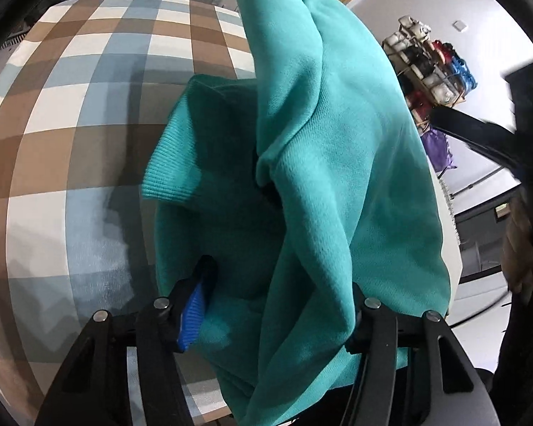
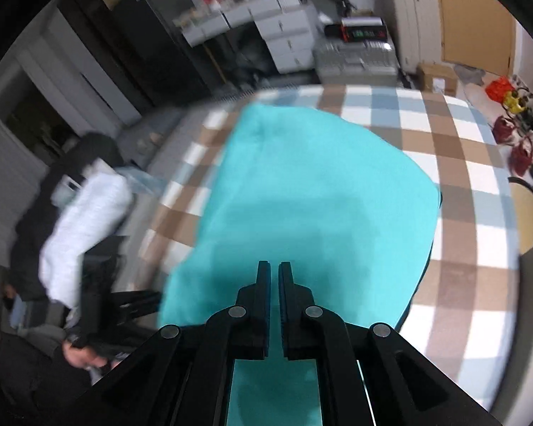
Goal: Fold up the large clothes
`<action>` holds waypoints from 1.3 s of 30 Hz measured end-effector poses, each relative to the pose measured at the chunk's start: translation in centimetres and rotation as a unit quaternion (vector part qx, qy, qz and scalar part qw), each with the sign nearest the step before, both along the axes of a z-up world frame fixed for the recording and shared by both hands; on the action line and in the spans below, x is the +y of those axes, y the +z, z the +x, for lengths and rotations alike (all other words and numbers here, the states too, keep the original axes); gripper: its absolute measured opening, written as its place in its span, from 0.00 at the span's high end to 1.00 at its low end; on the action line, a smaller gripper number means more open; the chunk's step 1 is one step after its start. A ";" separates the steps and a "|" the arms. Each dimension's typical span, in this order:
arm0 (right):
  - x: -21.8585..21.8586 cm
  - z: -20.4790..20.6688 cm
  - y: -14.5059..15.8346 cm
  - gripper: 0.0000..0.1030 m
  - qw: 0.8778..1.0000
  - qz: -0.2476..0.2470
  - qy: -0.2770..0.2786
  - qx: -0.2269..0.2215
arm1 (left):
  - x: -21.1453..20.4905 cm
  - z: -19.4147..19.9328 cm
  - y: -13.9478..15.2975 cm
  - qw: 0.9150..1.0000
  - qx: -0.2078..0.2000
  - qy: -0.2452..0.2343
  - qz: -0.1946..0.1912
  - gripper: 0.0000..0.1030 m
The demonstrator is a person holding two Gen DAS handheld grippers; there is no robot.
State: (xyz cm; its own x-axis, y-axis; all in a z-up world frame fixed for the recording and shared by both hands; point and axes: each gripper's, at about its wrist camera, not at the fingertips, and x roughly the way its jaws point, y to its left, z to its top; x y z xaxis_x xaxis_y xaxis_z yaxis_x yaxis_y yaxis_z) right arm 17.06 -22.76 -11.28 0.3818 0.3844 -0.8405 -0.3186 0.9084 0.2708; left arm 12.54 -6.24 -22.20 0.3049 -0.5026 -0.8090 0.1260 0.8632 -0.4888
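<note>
Left gripper [image 1: 277,305] fingers spread, teal garment [image 1: 323,163] bunched between; right gripper [image 2: 273,305] clenched, grasp uncertain. Checked bench [image 1: 71,113]. Folding barely begun.

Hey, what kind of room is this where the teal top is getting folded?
Probably a lived-in home room or storage space: a checkered tablecloth covers the table, with a silver suitcase, white drawers and a cluttered shoe rack around it.
</note>
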 end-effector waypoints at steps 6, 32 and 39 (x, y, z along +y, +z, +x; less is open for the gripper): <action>0.1 4.6 -5.6 1.00 0.993 -0.027 -0.007 0.117 | 0.7 -1.9 0.6 0.999 -0.035 0.001 0.022 0.56; -0.5 3.9 -4.2 0.95 0.996 0.016 0.002 0.092 | -1.3 0.6 -0.2 0.998 0.003 -0.017 -0.060 1.00; 2.4 6.6 1.7 0.86 0.994 -0.101 0.044 -0.008 | -2.8 -0.4 0.6 0.999 -0.033 -0.027 0.000 1.00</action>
State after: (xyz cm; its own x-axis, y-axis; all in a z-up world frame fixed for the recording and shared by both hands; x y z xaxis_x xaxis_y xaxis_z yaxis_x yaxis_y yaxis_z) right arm 23.70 -20.36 -9.58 0.3678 0.2403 -0.8983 -0.4026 0.9119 0.0791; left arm 12.16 -9.05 -21.63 0.3297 -0.5206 -0.7876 0.2054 0.8538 -0.4784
